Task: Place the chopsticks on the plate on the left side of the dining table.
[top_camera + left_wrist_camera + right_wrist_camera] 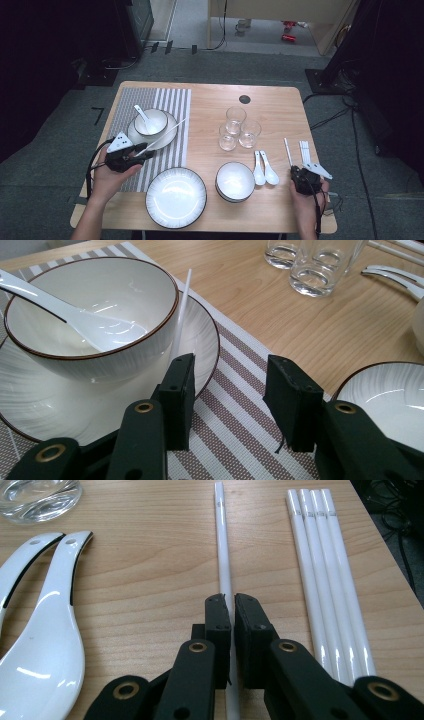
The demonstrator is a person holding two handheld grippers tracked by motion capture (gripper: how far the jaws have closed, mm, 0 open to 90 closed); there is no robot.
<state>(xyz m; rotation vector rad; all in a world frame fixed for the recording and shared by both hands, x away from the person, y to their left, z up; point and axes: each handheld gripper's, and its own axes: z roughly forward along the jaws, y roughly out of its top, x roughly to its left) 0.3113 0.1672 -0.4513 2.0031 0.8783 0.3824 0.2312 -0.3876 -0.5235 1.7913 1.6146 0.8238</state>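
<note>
Right tongs (232, 611) pinch our single white chopstick (222, 545), a slim straight glossy rod lying flat on the desk (150, 580), running toward 12 o'clock; four matching chopsticks (325, 570) lie at 3 o'clock. Left tongs (230, 390) are spread over the striped placemat (235, 440).

From here I see a matt, pale wood-grain surface (150, 580). The single chopstick (222, 555) looks like smooth, glossy white plastic, as does the spoon (45, 645) (glazed, perhaps ceramic). My jaws are matt black; the striped placemat (240, 405) is coarse woven cloth.
</note>
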